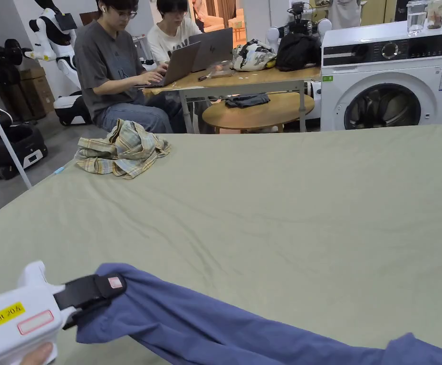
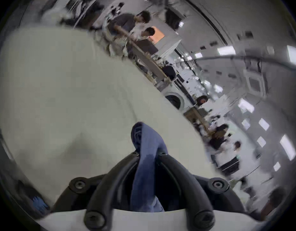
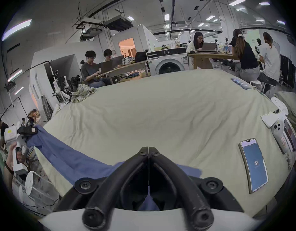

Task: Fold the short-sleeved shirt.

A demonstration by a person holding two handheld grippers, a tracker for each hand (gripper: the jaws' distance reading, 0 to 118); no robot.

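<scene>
From the head view, the blue shirt is seen strung out low across the near edge of the bed, its long axis running from left to right, and the left tongs are clamped on its left end, the cloth bunched at the black jaws; the right end runs out of the picture at the lower right corner. Well apart, at the far left corner of the bed, a crumpled plaid shirt is left lying, and a washing machine stands beyond the far edge, with 2 people at laptops beside it; nothing lies between the blue shirt and the open middle of the sheet. In the left gripper view, much blurred, the left tongs are closed on a twisted fold of the blue shirt, which passes between both jaws and pokes out beyond the tips. In the right gripper view, the right tongs are pressed fully together at the tips, a sliver of blue shirt being seen down between the jaws, so a thin edge is judged to be pinched there; the cloth stretches away to the left tongs at the far left. A phone lies on the bed to the right, near the right tongs, with a white controller beyond it. The coming move is judged to be a spreading forward onto the sheet, with the phone side to be minded.
</scene>
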